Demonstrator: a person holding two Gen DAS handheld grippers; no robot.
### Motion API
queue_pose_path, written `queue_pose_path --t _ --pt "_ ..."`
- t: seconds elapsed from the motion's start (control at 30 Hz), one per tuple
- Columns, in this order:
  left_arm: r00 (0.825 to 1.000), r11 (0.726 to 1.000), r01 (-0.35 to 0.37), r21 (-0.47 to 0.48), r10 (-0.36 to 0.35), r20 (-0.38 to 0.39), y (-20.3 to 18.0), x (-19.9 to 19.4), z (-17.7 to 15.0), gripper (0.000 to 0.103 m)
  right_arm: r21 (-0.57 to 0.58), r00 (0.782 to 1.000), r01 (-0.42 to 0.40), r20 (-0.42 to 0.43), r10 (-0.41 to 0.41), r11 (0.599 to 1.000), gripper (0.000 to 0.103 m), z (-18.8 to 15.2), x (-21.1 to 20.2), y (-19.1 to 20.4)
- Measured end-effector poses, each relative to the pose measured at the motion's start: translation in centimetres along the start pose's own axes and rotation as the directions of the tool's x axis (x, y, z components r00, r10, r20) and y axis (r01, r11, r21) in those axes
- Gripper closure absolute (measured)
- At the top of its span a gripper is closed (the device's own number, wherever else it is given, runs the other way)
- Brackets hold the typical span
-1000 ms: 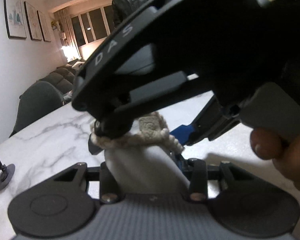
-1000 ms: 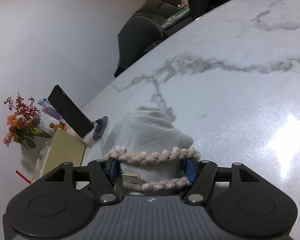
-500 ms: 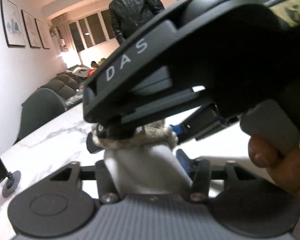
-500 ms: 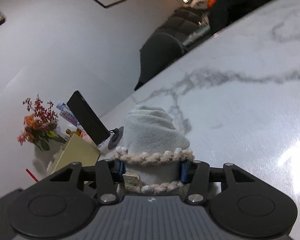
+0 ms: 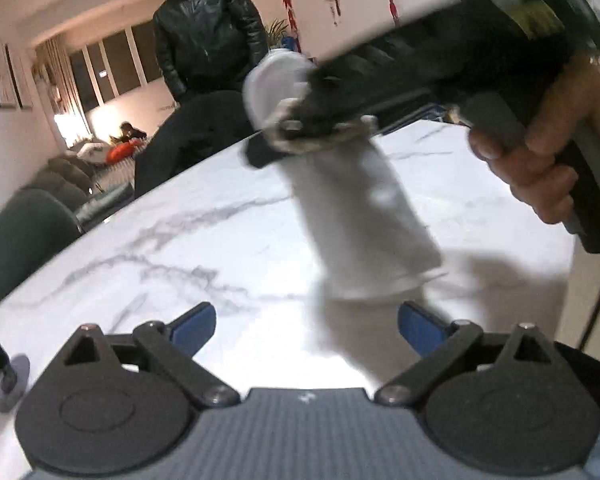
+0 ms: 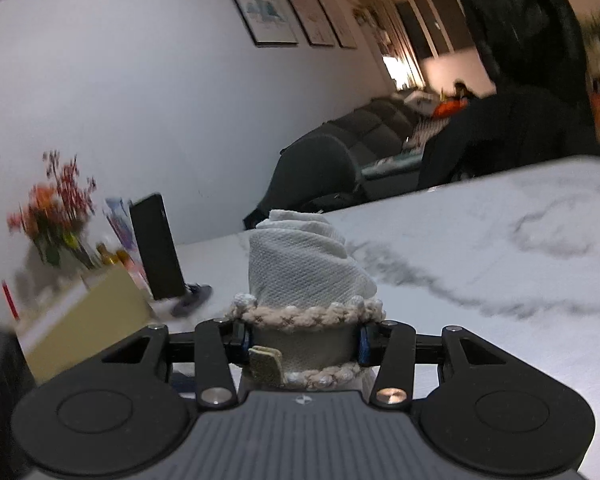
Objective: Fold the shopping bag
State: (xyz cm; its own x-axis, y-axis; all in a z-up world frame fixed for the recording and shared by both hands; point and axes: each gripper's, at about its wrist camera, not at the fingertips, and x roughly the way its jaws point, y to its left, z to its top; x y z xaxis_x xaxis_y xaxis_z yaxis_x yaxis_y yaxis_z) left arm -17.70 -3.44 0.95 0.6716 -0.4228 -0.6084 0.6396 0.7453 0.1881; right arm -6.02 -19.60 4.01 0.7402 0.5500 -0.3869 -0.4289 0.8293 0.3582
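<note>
The shopping bag (image 6: 300, 264) is a white fabric roll bound by its braided beige rope handles (image 6: 308, 314). My right gripper (image 6: 303, 336) is shut on the roll just below the upper braid. In the left wrist view the bag (image 5: 364, 216) hangs blurred and tilted from the right gripper (image 5: 308, 132) above the marble table (image 5: 180, 240), with a hand (image 5: 540, 168) on that gripper's grip. My left gripper (image 5: 306, 320) is open below the bag, and its blue fingertips (image 5: 192, 322) hold nothing.
A person in a black jacket (image 5: 204, 40) stands at the table's far side. Dark chairs (image 5: 28, 232) line the left edge. A black phone on a stand (image 6: 156, 248), a yellow box (image 6: 84, 320) and flowers (image 6: 56, 216) sit at the table's left end.
My left gripper has let go of the bag and opened wide. The right gripper has lifted the rolled bag up and away from it, tilting as it went.
</note>
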Motion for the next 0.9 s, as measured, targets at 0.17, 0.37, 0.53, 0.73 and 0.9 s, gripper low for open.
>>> queue_pose_path --t 0.17,0.37,0.53,0.73,0.9 --pt "0.999 0.999 -0.019 -0.045 0.02 0.028 4.2 -1.6 1.6 0.005 -0.216 0.999 0.045 -0.002 -0.047 0.975 0.059 -1.5 -0.9 3.1" --pt "0.993 0.998 -0.051 -0.033 0.054 0.107 8.0 -4.3 7.9 0.016 -0.396 0.996 0.052 -0.051 -0.079 0.917 0.059 -2.9 0.5 6.5" --pt "0.998 1.0 0.004 0.005 -0.004 0.066 8.0 -5.4 9.6 0.028 -0.447 0.992 0.006 -0.113 -0.063 0.894 0.059 -3.9 2.3 7.3" --pt "0.998 0.998 0.059 0.033 -0.057 -0.04 8.6 -3.9 10.1 0.045 -0.496 0.986 -0.041 -0.16 -0.045 0.867 0.058 -3.9 4.5 7.6" --pt "0.996 0.996 0.079 0.036 -0.078 -0.035 9.6 -4.2 10.5 0.062 -0.512 0.978 -0.074 -0.205 -0.038 0.856 0.058 -3.8 6.2 7.4"
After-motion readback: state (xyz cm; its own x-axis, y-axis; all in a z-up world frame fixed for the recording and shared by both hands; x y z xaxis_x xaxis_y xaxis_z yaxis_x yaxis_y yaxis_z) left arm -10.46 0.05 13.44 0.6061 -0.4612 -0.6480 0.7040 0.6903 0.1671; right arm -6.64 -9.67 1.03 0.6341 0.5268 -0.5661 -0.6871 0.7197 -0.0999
